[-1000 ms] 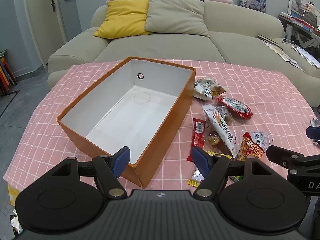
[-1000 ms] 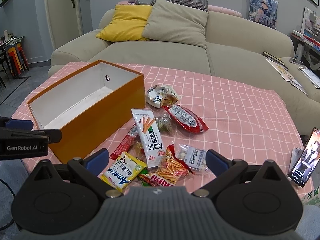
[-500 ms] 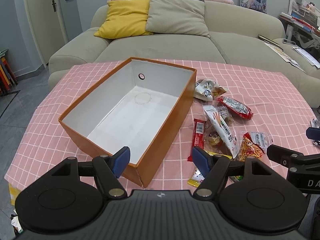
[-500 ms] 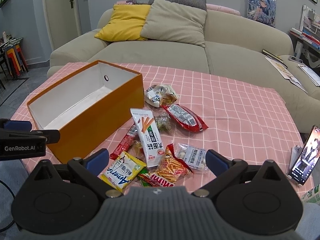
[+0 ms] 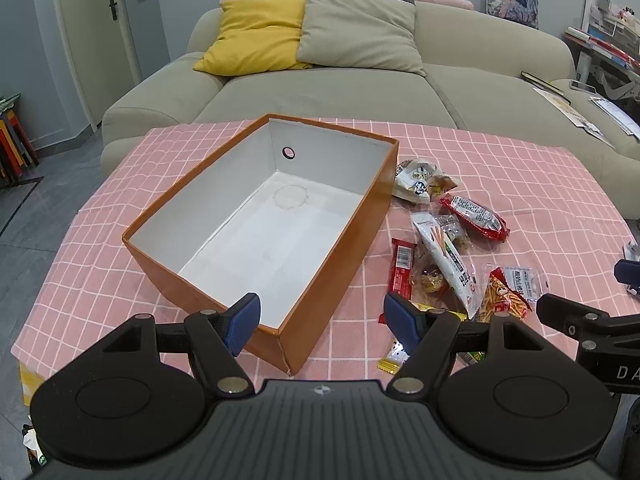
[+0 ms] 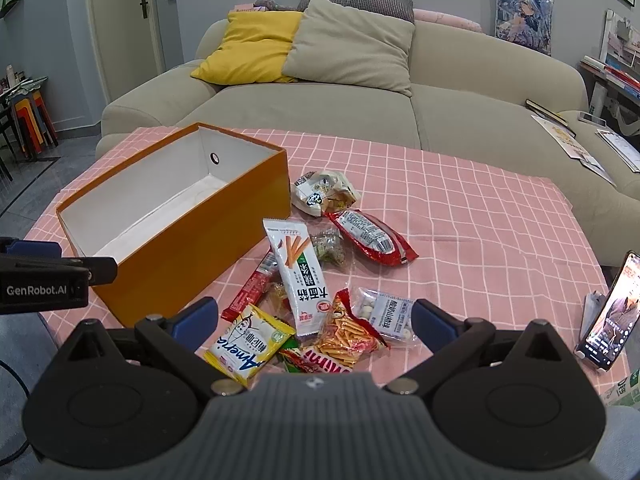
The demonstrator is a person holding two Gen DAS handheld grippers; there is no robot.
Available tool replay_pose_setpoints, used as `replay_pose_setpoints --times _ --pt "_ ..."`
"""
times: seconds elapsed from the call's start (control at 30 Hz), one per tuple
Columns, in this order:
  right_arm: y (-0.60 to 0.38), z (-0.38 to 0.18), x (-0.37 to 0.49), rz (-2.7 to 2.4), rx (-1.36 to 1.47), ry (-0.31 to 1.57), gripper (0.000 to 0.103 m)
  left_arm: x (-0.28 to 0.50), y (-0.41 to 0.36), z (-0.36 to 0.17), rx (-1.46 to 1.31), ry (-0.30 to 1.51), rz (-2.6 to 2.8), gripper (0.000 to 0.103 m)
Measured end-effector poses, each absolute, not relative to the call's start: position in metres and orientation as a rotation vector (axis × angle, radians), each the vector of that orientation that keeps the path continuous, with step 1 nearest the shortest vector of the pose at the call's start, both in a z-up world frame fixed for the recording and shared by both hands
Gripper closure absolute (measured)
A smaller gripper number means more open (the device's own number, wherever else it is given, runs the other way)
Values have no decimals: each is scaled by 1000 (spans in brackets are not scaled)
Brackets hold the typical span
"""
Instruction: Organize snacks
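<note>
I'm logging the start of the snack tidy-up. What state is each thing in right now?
orange box: open, no lid, nothing inside.
snack packets: sealed, loose in a pile on the tablecloth beside the box.
left tongs: open, holding nothing.
right tongs: open, holding nothing.
phone: propped up, screen lit.
</note>
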State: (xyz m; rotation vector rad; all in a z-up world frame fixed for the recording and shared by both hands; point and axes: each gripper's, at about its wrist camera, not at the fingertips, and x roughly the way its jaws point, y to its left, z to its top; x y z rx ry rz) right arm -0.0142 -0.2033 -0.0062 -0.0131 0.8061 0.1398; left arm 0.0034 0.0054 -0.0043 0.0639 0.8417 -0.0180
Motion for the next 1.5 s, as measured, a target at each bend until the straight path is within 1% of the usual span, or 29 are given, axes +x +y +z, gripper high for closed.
replay_pose_setpoints --times 1.33,1.4,1.5 --pt "-205 -7 -15 165 -9 796 4 1 6 -2 44 854 -64 20" --pt "-208 -10 -17 201 2 787 4 1 5 -2 22 863 -100 20" --pt "-212 -15 -21 227 9 773 5 1 4 -4 -6 888 -154 29"
